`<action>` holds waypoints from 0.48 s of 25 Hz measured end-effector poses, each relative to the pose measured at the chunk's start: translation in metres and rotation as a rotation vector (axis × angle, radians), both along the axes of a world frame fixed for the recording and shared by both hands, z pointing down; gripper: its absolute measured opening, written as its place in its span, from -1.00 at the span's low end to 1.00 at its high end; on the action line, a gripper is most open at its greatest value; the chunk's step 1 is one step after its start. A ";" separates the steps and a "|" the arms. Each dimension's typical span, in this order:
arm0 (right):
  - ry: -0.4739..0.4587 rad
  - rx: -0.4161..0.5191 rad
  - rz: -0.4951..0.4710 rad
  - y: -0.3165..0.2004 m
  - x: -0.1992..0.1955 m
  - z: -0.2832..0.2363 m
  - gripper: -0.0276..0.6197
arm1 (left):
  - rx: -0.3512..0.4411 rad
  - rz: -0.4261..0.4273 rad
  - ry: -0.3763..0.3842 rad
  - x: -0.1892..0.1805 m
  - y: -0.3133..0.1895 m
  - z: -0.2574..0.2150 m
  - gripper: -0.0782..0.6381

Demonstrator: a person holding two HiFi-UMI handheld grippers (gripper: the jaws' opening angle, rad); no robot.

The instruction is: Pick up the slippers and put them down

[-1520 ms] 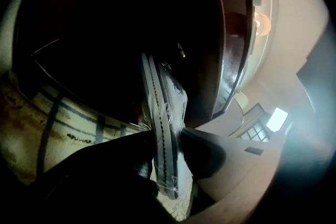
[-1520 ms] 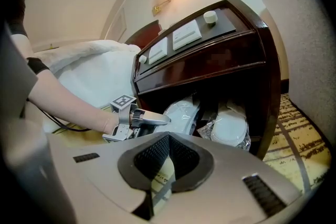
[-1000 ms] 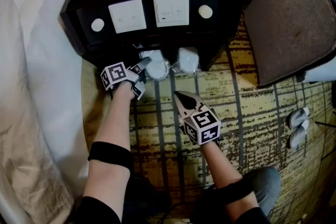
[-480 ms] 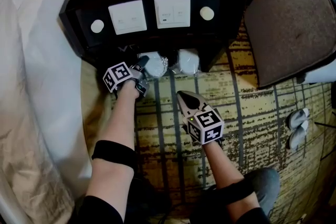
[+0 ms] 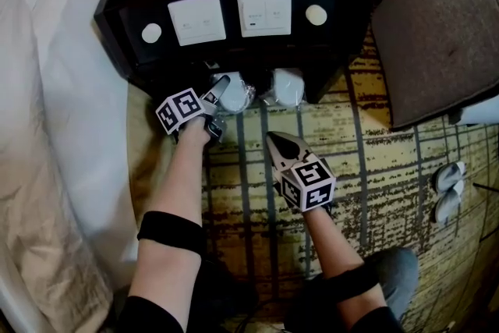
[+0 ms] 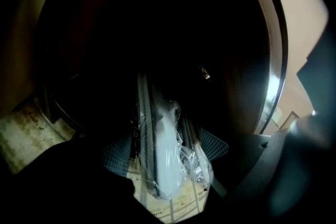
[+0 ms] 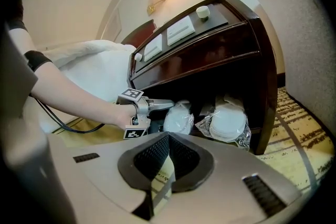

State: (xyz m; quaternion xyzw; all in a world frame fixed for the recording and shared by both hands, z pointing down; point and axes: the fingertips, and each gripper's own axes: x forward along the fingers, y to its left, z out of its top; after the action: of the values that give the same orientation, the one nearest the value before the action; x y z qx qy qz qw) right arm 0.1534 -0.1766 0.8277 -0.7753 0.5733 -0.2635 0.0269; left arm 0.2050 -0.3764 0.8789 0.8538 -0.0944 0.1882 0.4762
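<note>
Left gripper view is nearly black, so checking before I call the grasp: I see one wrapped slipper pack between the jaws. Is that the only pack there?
Observer: No, two. The left pack sits between the jaws of the left gripper, which have just been opening and don't clamp it. The right pack lies beside it in the nightstand's open bottom.
Operator: Right gripper?
Observer: The right gripper is shut and empty, over the carpet, short of both packs.
Operator: Other slippers around?
Observer: What looks like a pale pair lies on the carpet at the head view's right edge.
</note>
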 end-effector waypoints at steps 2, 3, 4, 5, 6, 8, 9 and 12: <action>-0.011 0.006 0.012 0.000 0.001 0.000 -0.91 | 0.035 -0.009 -0.022 -0.004 -0.002 -0.003 0.35; -0.022 0.011 0.021 0.000 0.002 -0.001 -0.91 | 0.051 -0.014 -0.032 -0.006 -0.002 -0.005 0.35; -0.036 0.015 0.031 0.000 0.004 -0.003 -0.91 | 0.065 -0.017 -0.043 -0.007 -0.002 -0.009 0.35; -0.051 0.017 0.041 0.001 0.005 -0.006 -0.91 | 0.081 -0.019 -0.058 -0.011 -0.001 -0.013 0.35; -0.067 0.017 0.052 0.002 0.006 -0.011 -0.91 | 0.096 -0.022 -0.078 -0.016 0.000 -0.018 0.35; -0.100 0.013 0.081 0.007 0.006 -0.030 -0.91 | 0.123 -0.016 -0.125 -0.032 0.006 -0.032 0.35; -0.113 0.008 0.093 0.010 0.006 -0.043 -0.91 | 0.135 -0.001 -0.149 -0.041 0.011 -0.042 0.35; -0.130 -0.021 0.105 0.017 -0.001 -0.088 -0.91 | 0.204 0.044 -0.234 -0.073 0.029 -0.080 0.09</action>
State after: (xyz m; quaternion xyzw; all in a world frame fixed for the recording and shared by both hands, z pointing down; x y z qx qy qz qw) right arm 0.1521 -0.1599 0.7399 -0.7857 0.5263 -0.3175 0.0698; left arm 0.1325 -0.3476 0.7990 0.8717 -0.1492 0.2864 0.3686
